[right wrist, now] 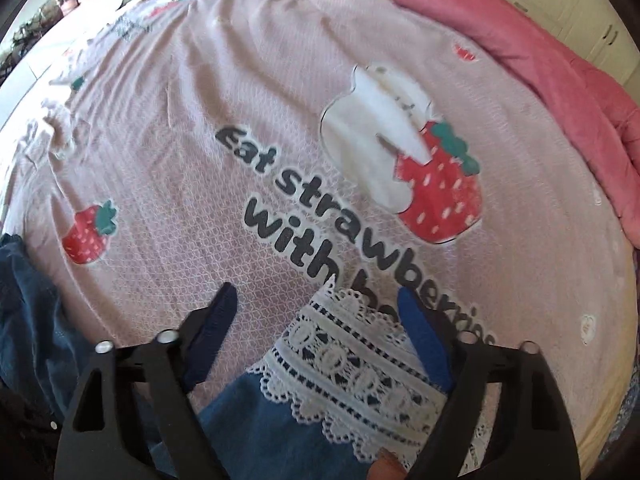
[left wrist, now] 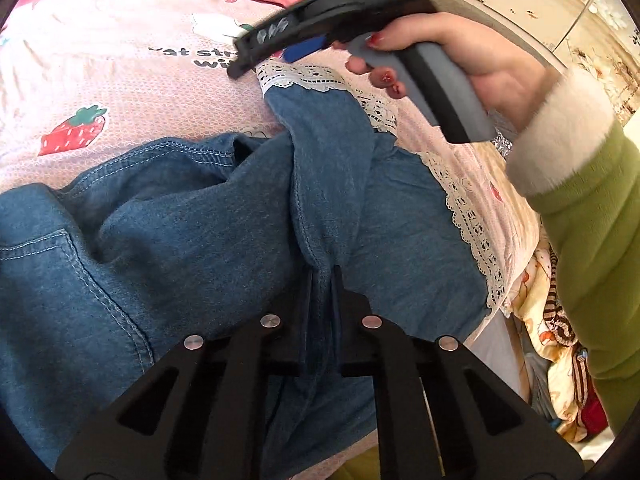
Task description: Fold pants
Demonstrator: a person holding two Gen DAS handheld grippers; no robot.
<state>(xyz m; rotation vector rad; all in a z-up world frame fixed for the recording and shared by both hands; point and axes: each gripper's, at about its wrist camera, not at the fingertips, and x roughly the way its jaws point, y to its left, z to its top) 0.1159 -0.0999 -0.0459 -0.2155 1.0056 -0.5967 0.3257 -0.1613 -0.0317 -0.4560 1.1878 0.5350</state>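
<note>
Blue denim pants (left wrist: 192,216) with a white lace hem (left wrist: 304,76) lie rumpled on the bed. In the left wrist view my left gripper (left wrist: 322,280) is shut on a raised fold of denim along the leg's seam. A hand holds my right gripper (left wrist: 256,60) above the far lace hem. In the right wrist view the right gripper (right wrist: 318,300) points steeply down, open, with its blue fingers (right wrist: 416,320) on either side of the lace hem (right wrist: 344,352). The left finger stands clear of the lace. The right finger is at its edge. More denim (right wrist: 24,292) lies at the left.
A pink bedspread (right wrist: 192,152) printed with strawberries and dark lettering covers the bed. A darker pink quilt (right wrist: 540,64) is bunched along its far edge. A green sleeve with a white cuff (left wrist: 592,216) reaches in from the right. Patterned bedding (left wrist: 536,304) lies beyond the bed's right side.
</note>
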